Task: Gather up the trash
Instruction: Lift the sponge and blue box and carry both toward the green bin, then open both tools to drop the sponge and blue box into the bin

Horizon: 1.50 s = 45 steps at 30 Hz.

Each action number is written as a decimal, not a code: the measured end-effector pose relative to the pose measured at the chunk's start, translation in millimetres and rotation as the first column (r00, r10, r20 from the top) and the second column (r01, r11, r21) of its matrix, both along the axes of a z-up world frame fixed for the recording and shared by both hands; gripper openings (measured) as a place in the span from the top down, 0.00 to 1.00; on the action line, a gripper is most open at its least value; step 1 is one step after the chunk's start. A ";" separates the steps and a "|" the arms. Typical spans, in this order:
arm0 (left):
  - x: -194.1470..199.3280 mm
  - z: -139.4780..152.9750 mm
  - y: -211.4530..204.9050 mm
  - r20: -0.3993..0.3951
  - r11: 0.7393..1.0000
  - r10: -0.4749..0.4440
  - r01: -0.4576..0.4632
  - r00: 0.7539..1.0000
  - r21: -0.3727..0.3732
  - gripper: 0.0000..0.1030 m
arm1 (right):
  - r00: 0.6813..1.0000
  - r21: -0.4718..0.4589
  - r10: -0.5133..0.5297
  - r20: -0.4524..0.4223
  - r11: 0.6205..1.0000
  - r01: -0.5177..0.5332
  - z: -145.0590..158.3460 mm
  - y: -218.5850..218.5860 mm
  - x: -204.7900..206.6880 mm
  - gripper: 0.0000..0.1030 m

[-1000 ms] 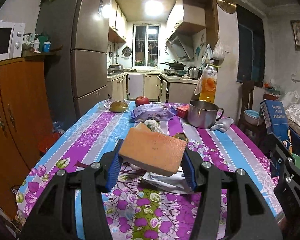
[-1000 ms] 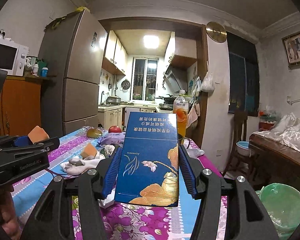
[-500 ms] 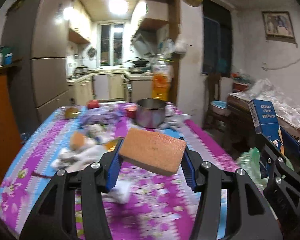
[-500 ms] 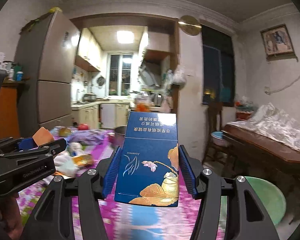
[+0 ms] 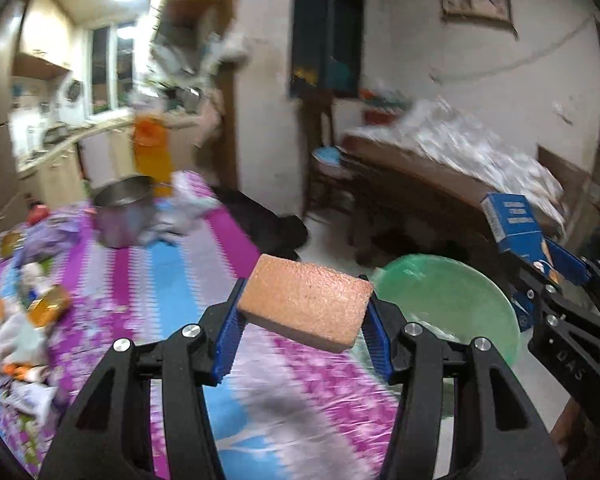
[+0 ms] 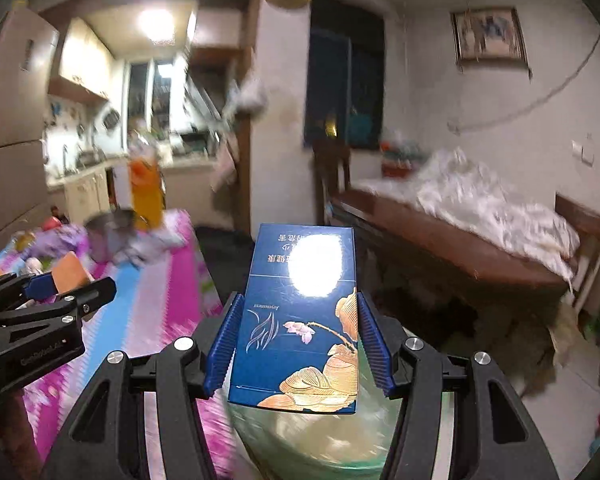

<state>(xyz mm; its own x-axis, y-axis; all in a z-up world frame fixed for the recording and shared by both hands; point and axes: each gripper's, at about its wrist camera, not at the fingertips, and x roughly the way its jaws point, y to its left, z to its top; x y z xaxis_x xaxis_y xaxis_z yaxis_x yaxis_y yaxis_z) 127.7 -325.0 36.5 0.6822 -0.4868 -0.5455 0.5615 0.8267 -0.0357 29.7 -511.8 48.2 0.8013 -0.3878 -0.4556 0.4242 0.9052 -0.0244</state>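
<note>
My left gripper [image 5: 303, 336] is shut on an orange sponge [image 5: 306, 307], held above the right edge of the table. My right gripper [image 6: 298, 340] is shut on a dark blue carton [image 6: 300, 316] with gold flower print. It holds the carton over a green-lined trash bin [image 6: 320, 436]. The bin [image 5: 452, 304] shows in the left wrist view beside the table, just right of the sponge. The right gripper with the blue carton [image 5: 514, 224] is at the far right there. More scraps [image 5: 24, 320] lie on the table at the left.
The table [image 5: 172, 280] has a purple and blue flowered cloth. A steel pot [image 5: 122, 212], an orange drink bottle [image 5: 150, 148] and a purple bag [image 5: 48, 236] stand at its far end. A wooden bed [image 6: 480, 232] with white sheets is on the right.
Both grippers have swung to the right, away from the table's middle and toward the green bin. The sponge and the carton stay gripped. The bin is now under the carton.
</note>
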 end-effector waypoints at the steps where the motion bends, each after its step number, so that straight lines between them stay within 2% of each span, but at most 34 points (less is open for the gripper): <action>1: 4.1 -4.5 -15.7 -0.027 1.000 -0.026 0.027 0.999 0.015 0.50 | 0.999 0.018 -0.005 -0.040 1.000 0.006 -3.7 -16.6 3.5 0.44; 6: 19.1 -23.5 -69.2 -0.148 0.989 -0.121 0.132 0.982 0.065 0.50 | 0.981 0.125 -0.007 -0.192 0.992 0.032 -31.1 -72.6 25.3 0.44; 10: 22.0 -45.4 -112.9 -0.248 0.966 -0.198 0.232 0.948 0.115 0.50 | 0.958 0.202 0.003 -0.288 0.978 0.057 -59.8 -107.8 39.0 0.44; 14: 27.1 -65.2 -143.8 -0.328 0.947 -0.235 0.292 0.915 0.136 0.50 | 0.945 0.244 0.008 -0.327 0.967 0.076 -80.4 -121.9 50.1 0.44; 20: 39.0 -85.8 -165.1 -0.374 0.943 -0.218 0.293 0.902 0.156 0.50 | 0.939 0.265 0.003 -0.343 0.960 0.094 -95.9 -130.5 48.7 0.44; 23: 42.7 -89.6 -167.0 -0.384 0.946 -0.215 0.290 0.898 0.147 0.49 | 0.940 0.274 0.011 -0.341 0.958 0.088 -98.7 -128.2 51.1 0.44; 25: 43.0 -89.3 -167.7 -0.377 0.947 -0.219 0.289 0.900 0.139 0.34 | 0.941 0.279 0.017 -0.338 0.957 0.083 -99.2 -127.1 50.8 0.44; 28: 43.5 -84.3 -165.8 -0.355 0.951 -0.218 0.279 0.909 0.130 0.24 | 0.946 0.283 0.019 -0.325 0.956 0.078 -98.4 -127.7 50.7 0.43; 31: 47.1 -80.6 -161.3 -0.352 0.957 -0.209 0.265 0.912 0.117 0.22 | 0.952 0.281 0.008 -0.305 0.956 0.082 -95.2 -128.3 47.1 0.39; 35: 52.4 -78.8 -154.3 -0.352 0.964 -0.192 0.244 0.916 0.107 0.21 | 0.962 0.285 -0.006 -0.271 0.955 0.086 -88.5 -128.0 41.5 0.28; 40: 52.1 -78.2 -143.3 -0.345 0.966 -0.183 0.233 0.921 0.109 0.21 | 0.975 0.267 -0.029 -0.219 0.959 0.089 -74.5 -119.3 31.7 0.28; 42: 50.6 -75.1 -134.3 -0.339 0.968 -0.180 0.228 0.923 0.106 0.21 | 0.987 0.243 -0.030 -0.159 0.968 0.068 -61.9 -105.5 22.1 0.28; 45: 42.1 -64.6 -107.6 -0.308 0.972 -0.177 0.215 0.935 0.095 0.21 | 0.999 0.197 0.024 -0.045 0.980 -0.014 -44.9 -69.4 3.6 0.26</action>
<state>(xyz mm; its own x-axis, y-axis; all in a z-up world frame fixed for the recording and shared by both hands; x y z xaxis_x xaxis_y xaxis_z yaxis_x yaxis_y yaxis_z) 169.8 -432.6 -28.1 0.3783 -0.5096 -0.7728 0.6928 0.7096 -0.1288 33.4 -581.2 3.3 0.7834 -0.2717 -0.5590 0.4095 0.9022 0.1354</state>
